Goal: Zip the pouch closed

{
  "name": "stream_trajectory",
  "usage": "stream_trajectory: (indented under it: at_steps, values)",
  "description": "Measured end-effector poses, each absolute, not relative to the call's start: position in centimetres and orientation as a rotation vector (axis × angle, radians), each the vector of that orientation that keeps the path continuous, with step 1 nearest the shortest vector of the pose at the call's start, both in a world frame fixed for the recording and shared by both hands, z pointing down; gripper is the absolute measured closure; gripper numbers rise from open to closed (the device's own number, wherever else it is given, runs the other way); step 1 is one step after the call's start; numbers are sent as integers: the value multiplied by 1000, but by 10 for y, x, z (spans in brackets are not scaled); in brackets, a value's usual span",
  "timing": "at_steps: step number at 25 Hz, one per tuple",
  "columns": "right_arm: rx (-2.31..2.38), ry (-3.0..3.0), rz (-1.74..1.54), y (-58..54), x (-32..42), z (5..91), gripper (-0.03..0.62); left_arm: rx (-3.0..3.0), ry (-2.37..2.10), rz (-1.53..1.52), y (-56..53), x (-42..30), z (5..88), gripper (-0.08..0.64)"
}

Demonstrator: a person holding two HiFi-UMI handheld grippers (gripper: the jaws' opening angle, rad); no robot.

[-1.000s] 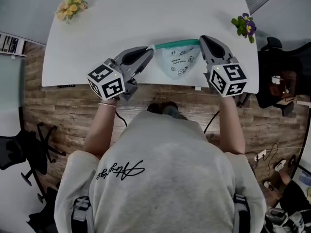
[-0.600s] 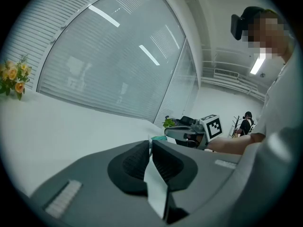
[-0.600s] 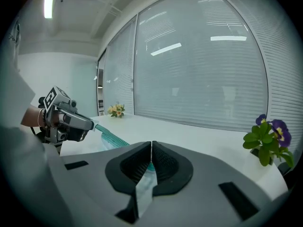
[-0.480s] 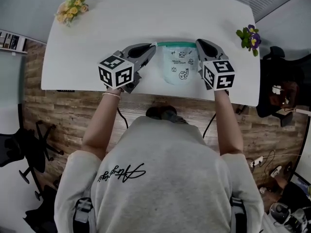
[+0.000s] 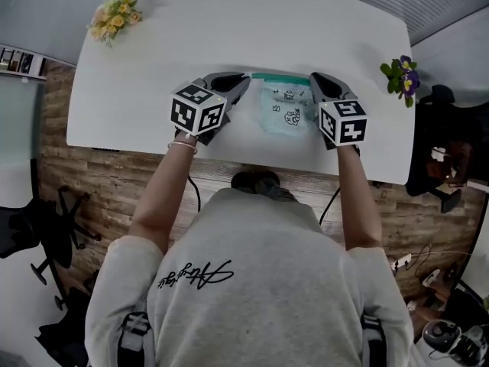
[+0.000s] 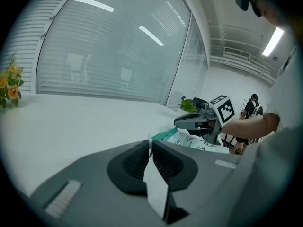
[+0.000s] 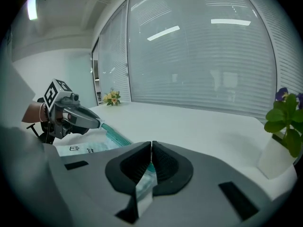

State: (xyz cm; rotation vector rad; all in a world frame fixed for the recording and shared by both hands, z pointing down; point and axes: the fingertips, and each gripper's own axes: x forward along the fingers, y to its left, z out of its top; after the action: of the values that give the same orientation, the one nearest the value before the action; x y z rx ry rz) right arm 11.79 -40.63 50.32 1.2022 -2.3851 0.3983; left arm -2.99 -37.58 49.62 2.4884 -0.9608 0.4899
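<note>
The left gripper (image 5: 243, 79) and right gripper (image 5: 315, 80) each pinch 1 top corner of the pouch (image 5: 286, 109), probably to pull its teal zip strip (image 7: 113, 135) taut and straight for sealing. The left jaws are almost together, clamped on the thin clear corner. The right jaws are pressed closed on the opposite end, with teal edge showing between the pads. The pouch body spans the gap between the 2 jaw pairs, over the white table (image 5: 191, 21). Whether it rests there is unclear.
</note>
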Motion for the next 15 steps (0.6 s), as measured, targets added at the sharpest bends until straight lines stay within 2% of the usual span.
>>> stream_trajectory:
  at_steps: [10,15]
  values:
    - [1184,-2326,439,-418,117,520,577,2423,-1038,592,-402,-33,516,509]
    - [1172,-2326,461,-419,118,524,575,2391,-1133,613,-414,-39,518,441]
